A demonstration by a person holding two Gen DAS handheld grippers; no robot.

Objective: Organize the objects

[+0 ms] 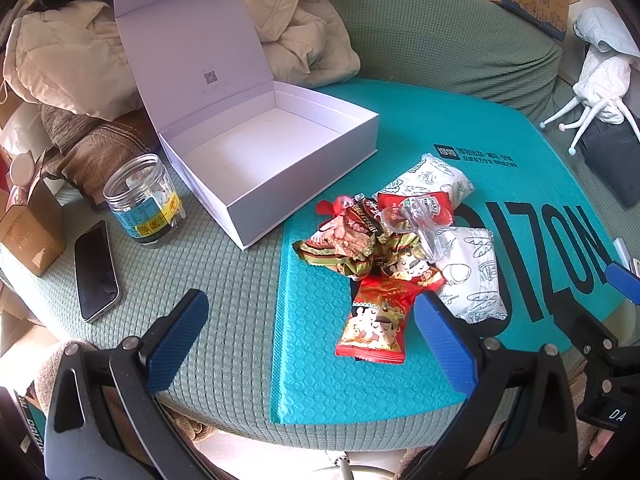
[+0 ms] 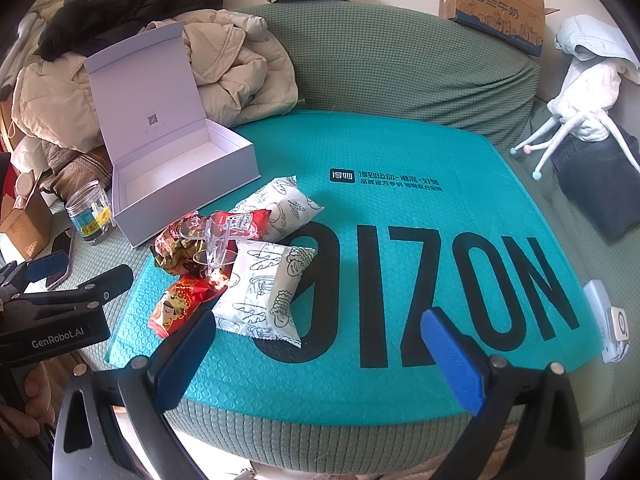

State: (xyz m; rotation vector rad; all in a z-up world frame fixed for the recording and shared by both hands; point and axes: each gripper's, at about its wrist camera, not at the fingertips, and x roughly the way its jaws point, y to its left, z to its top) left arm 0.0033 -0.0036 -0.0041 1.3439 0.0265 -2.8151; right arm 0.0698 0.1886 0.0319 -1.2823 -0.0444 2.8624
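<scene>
The teal bubble mailer (image 2: 400, 152) bears big black letters "OIZON", partly hidden by snack packets. The left gripper (image 2: 60, 276) body reads "GenRobot.AI". The cardboard carton (image 2: 496, 4) at the sofa's far right corner shows "雪兰牛奶".

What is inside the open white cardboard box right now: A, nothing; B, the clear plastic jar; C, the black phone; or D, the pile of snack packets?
A: the open white cardboard box shows a bare floor, while the pile of snack packets lies on the teal bubble mailer.
</scene>
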